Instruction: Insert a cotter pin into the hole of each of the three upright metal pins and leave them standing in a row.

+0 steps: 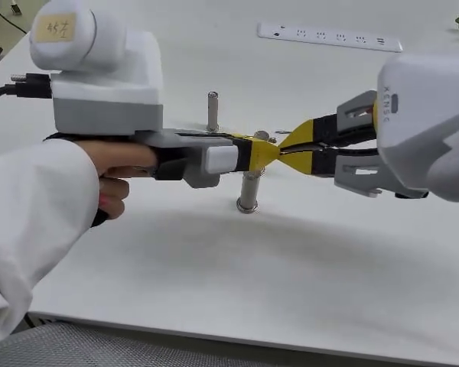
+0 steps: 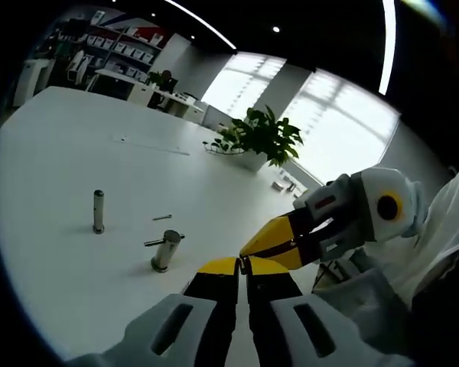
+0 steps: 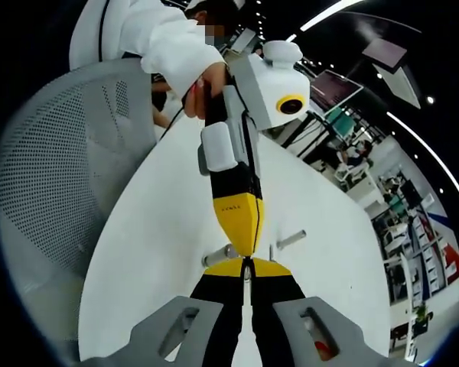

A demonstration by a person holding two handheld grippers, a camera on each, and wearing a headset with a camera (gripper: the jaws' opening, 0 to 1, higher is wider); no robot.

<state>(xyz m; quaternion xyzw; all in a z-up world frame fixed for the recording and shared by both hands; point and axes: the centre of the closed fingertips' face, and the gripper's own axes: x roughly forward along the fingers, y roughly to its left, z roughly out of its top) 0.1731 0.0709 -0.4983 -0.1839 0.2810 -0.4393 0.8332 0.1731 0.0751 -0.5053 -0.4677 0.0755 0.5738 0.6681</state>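
**Grippers closed, tip to tip over the near pin**

The left gripper [image 1: 265,153] comes in from the left of the head view, held in a hand [image 1: 116,174] with a white sleeve [image 1: 27,225]. The right gripper [image 1: 294,150] comes in from the opposite side. Their yellow tips meet point to point above the white table [image 1: 214,267].

In its own view, the left gripper's jaws are pressed together with no more than a hairline between them. The right gripper's jaws are closed the same way in its own view. A thin grey sliver sits right at their tips, too small to tell whether it is a cotter pin.

Just below and in front of the meeting tips, the near metal pin [image 1: 249,189] stands upright on the table. In the left gripper view it has a cotter pin [image 2: 153,242] set crosswise through its top. The far metal pin [image 1: 213,112] stands upright further back, apart from the near one, and its top looks bare.

A loose cotter pin [image 2: 162,218] lies flat on the table between the two pins and a little beyond them.

A white power strip [image 1: 329,36] lies near the table's far edge. A potted plant [image 2: 264,136] stands at the table's end in the left gripper view.
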